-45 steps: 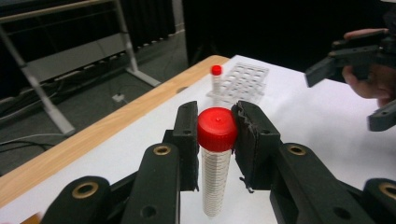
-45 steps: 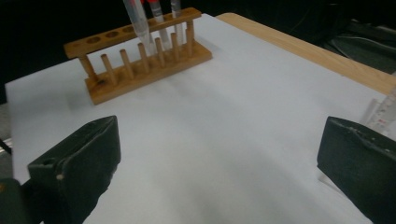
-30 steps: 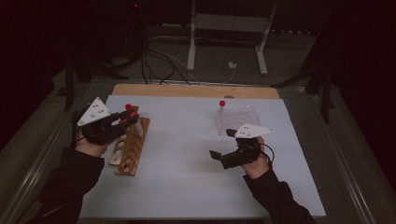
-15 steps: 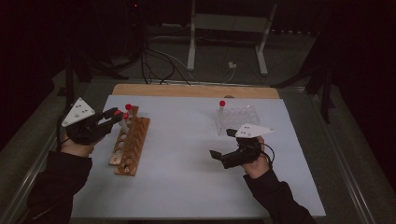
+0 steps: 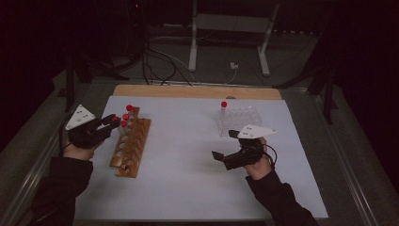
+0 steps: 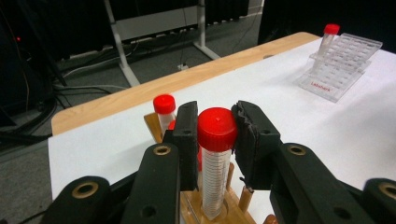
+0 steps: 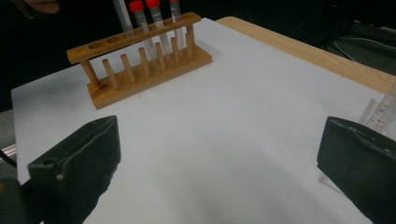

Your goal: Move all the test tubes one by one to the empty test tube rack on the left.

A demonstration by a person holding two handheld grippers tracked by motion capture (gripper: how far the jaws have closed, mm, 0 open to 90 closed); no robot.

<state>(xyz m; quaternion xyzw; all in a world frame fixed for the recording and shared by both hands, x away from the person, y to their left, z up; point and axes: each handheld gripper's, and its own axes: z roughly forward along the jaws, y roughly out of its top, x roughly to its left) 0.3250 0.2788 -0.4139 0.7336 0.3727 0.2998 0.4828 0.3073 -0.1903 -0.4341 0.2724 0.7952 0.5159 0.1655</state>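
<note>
Upright, a red-capped tube [image 6: 215,158] is standing between the left gripper's [image 6: 215,133] jaws, which are clamping its cap while its foot is sitting in a hole of the wooden rack [image 5: 131,146]. Well apart, the right gripper [image 5: 225,146] is hovering wide open, holding nothing.

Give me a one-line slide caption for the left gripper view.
Left gripper shut on a red-capped tube standing in the wooden rack, clear rack beyond.
</note>
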